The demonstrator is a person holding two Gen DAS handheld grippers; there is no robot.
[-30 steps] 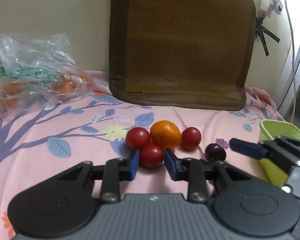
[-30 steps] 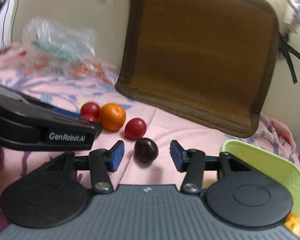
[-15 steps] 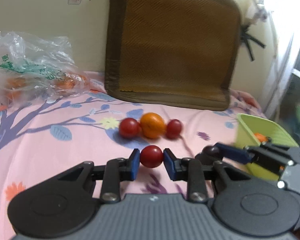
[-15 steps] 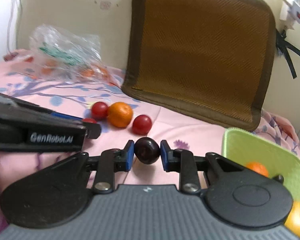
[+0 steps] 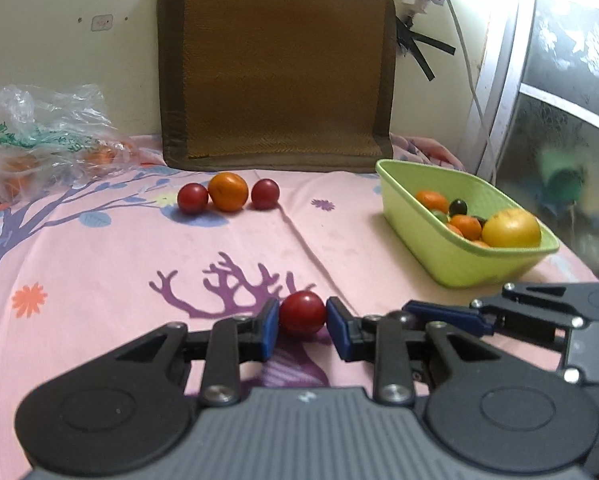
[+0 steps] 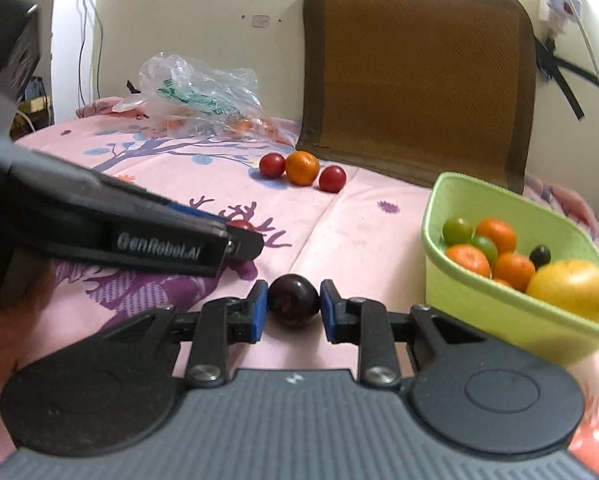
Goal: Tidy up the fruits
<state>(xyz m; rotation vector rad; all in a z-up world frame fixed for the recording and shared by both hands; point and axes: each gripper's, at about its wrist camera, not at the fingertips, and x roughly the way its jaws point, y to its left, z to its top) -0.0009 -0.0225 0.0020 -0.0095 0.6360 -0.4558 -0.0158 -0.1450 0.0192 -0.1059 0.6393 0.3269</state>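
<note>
My left tongs (image 5: 302, 322) are clamped on a small red fruit (image 5: 302, 313), blue pads pressing it from both sides, and it sits lifted above the pink bedsheet (image 5: 99, 272). My right tongs (image 6: 292, 307) have just been closing and now pinch a dark purple plum (image 6: 293, 306) between their pads, clear of the sheet as well. In the left wrist view the right tongs show at about four o'clock, just beside my left ones; in the right wrist view the left tongs cross in from nine o'clock, with a sliver of the red fruit at their tip.

The green tub (image 6: 499, 312) stands at three o'clock of the plum, near it but apart. Inside lie several oranges, two green fruits, one dark fruit and a large yellow fruit (image 6: 567, 290) toward the near corner.

At twelve o'clock, well apart from both tongs, three fruits sit in a row on the sheet: a red one (image 5: 193, 197), an orange (image 5: 228, 191) touching it, and another red one (image 5: 265, 194) just beside the orange. Behind them a brown woven cushion (image 5: 277, 68) leans upright against the wall. At ten o'clock a crumpled clear plastic bag (image 5: 39, 136) lies on the bed with orange fruit showing through.
</note>
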